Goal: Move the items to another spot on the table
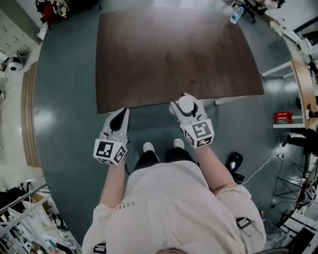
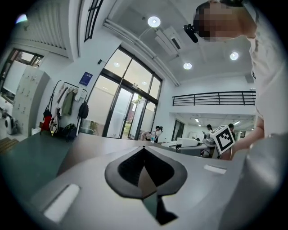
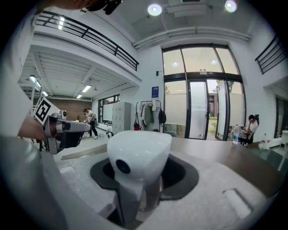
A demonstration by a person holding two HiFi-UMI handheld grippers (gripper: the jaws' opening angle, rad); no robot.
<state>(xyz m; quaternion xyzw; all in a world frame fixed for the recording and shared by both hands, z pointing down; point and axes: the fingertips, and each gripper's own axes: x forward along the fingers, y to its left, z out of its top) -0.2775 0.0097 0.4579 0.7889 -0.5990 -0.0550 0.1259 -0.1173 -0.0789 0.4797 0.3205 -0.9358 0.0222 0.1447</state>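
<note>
White item [image 3: 139,148] in right gripper [image 1: 186,107]; dark spot [image 3: 122,166] only its view.

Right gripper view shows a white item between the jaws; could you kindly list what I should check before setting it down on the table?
1. The white item sits clamped in the right gripper: ok.
2. The left gripper is shut and empty: ok.
3. The table has bare surface ahead: ok.
4. The bottle stands off at the far corner: ok.
5. The item's base is fit to stand on: cannot tell, it is hidden.
</note>
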